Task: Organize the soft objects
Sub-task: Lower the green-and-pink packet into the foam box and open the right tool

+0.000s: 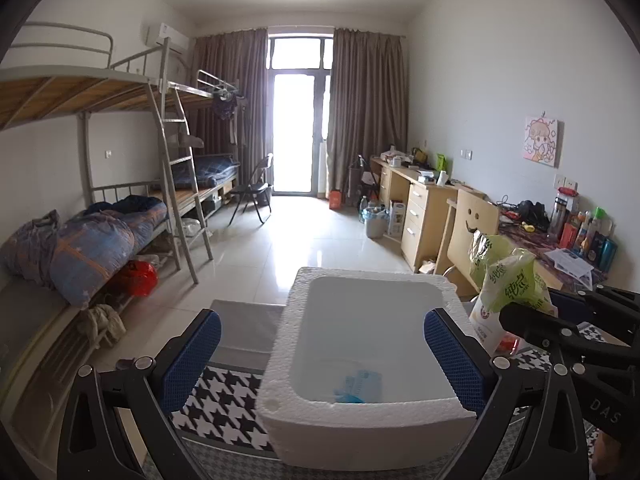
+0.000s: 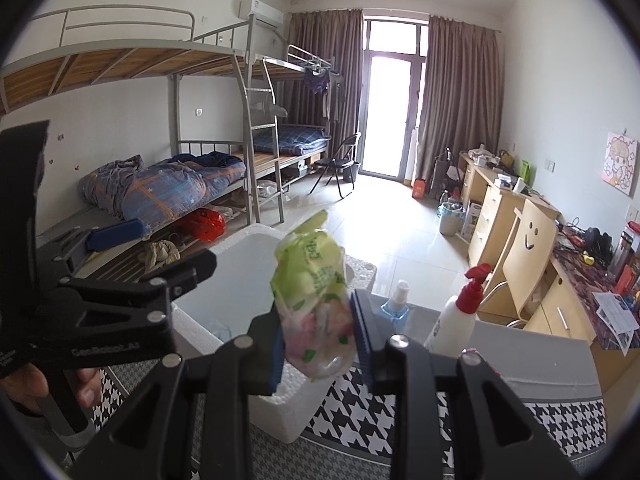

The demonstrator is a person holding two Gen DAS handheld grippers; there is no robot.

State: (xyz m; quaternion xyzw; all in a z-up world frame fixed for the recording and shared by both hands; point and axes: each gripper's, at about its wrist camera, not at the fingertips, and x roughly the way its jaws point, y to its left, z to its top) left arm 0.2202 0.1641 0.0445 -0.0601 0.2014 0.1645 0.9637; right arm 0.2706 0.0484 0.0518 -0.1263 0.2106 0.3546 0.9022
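Observation:
A white foam box stands on a houndstooth-cloth table, with a blue soft item lying inside it. My left gripper is open, its blue pads on either side of the box, and holds nothing. My right gripper is shut on a green and pink soft plastic pack and holds it in the air just right of the foam box. The pack and the right gripper also show at the right of the left wrist view.
A white pump bottle with a red top and a small blue-based bottle stand on the table right of the box. Bunk beds line the left wall, desks and a chair the right.

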